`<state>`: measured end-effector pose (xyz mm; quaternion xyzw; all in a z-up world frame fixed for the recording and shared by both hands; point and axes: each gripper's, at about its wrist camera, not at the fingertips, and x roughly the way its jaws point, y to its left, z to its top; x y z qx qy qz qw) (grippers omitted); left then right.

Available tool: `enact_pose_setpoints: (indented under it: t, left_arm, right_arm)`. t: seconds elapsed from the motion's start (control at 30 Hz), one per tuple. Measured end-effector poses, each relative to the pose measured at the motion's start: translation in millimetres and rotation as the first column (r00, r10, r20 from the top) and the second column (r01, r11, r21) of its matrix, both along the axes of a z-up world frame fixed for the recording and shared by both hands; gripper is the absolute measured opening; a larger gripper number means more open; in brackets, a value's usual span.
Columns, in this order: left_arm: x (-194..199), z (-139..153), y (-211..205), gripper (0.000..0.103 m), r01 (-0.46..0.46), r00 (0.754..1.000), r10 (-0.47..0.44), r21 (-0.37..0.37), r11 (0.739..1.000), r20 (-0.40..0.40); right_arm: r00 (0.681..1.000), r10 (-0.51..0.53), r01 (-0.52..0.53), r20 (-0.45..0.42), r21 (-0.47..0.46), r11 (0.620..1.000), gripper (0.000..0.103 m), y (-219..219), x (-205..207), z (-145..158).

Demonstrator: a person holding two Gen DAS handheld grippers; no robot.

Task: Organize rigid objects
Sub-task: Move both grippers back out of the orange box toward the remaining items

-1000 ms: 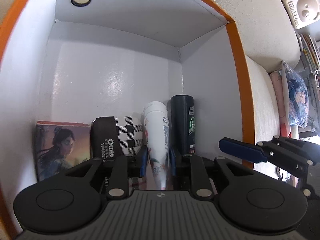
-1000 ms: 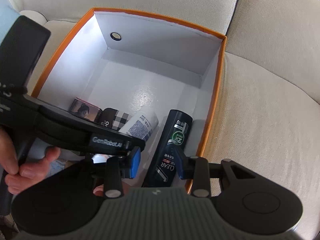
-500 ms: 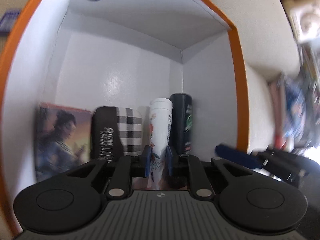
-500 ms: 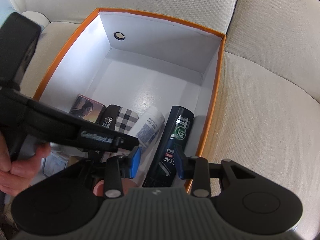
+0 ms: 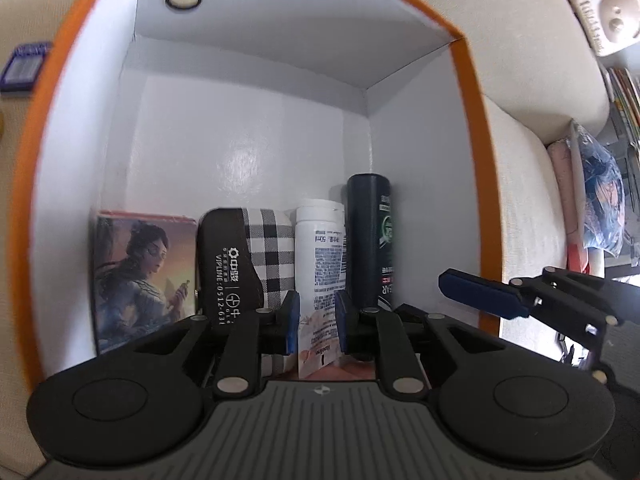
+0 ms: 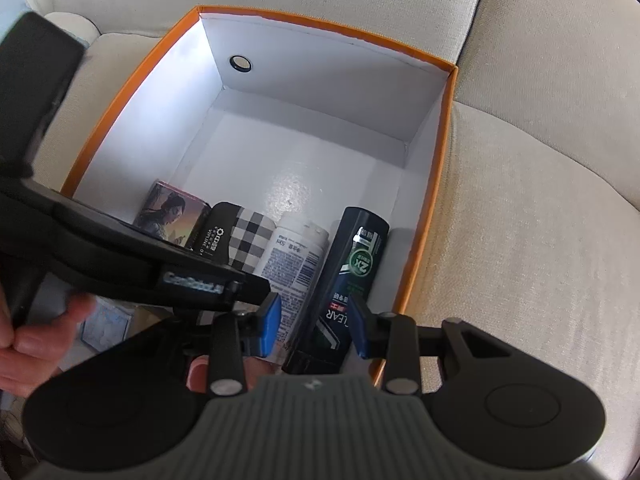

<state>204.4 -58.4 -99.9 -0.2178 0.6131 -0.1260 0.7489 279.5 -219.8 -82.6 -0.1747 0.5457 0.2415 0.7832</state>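
Note:
An orange-rimmed white box [image 6: 444, 128] sits on a beige sofa. Along its near wall lie a picture card box [image 5: 136, 268], a black and checked case [image 5: 244, 256], a white tube [image 5: 320, 256] and a dark CLEAR bottle [image 5: 370, 232]. They also show in the right wrist view: card box [image 6: 172, 208], case [image 6: 236, 236], tube [image 6: 294, 256], bottle [image 6: 352, 280]. My left gripper [image 5: 317, 322] is shut on the white tube's lower end, inside the box. My right gripper [image 6: 314, 324] is open above the bottle's lower end, holding nothing.
The far half of the box floor [image 6: 304, 160] is bare white. Sofa cushions [image 6: 532, 240] surround the box. A bear-shaped item [image 5: 608, 4] and a blue patterned bag [image 5: 600, 204] lie beyond the sofa's right side. A blue card [image 5: 24, 66] lies left of the box.
The left gripper closed from open onto the white tube, and the tube turned so its printed label faces up. The right gripper rose slightly and stayed open.

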Motion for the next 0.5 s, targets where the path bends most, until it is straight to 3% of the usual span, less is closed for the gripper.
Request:
enact_pose_setpoints:
  t: [0.2,0.4,0.43,0.5]
  left_arm:
    - [-26.4,45.3,27.2,0.020,0.041,0.987,-0.041,0.005,0.999,0.153]
    - [-38.9,87.5,74.5,0.020,0.035,0.959,-0.041,0.026,0.999,0.280]
    - [-34.1,92.0,61.7,0.020,0.022,0.955,-0.031,0.032,0.999,0.296]
    - [-39.1,102.0,76.8,0.020,-0.008,0.946,-0.011,0.057,0.998,0.325]
  right_arm:
    - [0.999,-0.013,0.013,0.033,0.003,1.000,0.038,3.7,-9.7,17.1]
    - [0.997,-0.013,0.006,0.073,0.094,0.996,0.038,26.2,-23.7,41.8]
    - [0.997,-0.005,-0.004,0.082,0.112,0.994,0.038,32.6,-26.1,46.1]
    - [0.995,0.012,-0.026,0.095,0.147,0.989,0.038,46.8,-29.6,54.2]
